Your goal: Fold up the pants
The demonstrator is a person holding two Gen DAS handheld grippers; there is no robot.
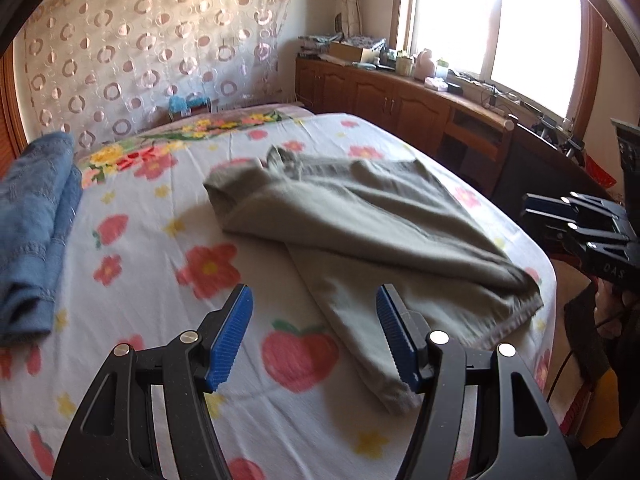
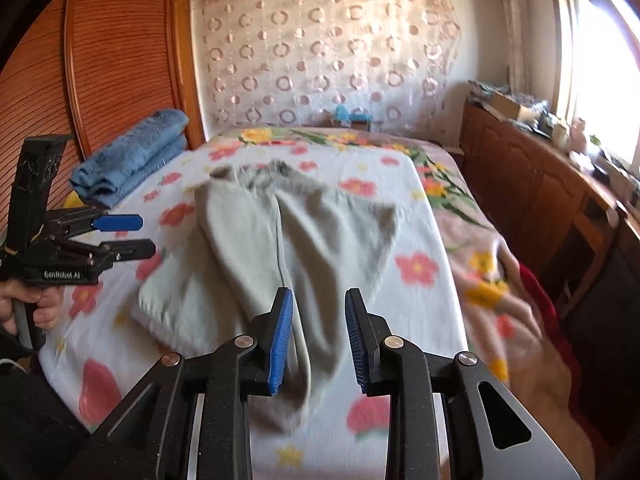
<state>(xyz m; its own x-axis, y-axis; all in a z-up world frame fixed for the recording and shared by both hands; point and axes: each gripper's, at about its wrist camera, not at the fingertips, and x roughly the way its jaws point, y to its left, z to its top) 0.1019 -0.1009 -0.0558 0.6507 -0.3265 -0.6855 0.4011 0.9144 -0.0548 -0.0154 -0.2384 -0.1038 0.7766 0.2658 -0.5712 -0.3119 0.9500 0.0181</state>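
Grey-green pants (image 1: 360, 224) lie on the flowered bed sheet (image 1: 168, 264), one leg crossed loosely over the other, waistband toward the far wall. In the right wrist view the pants (image 2: 288, 232) spread in front of me with legs pointing near. My left gripper (image 1: 314, 332) is open and empty, hovering above the sheet beside the near leg end. My right gripper (image 2: 318, 340) is open and empty, above a pant leg end. The right gripper (image 1: 576, 220) also shows at the right edge of the left wrist view; the left gripper (image 2: 132, 236) shows at left in the right wrist view.
Folded blue jeans (image 1: 32, 232) lie at the bed's left edge, also seen in the right wrist view (image 2: 132, 156). A wooden cabinet (image 1: 400, 96) with clutter runs under the window at right. A wooden wardrobe (image 2: 100, 60) stands left of the bed.
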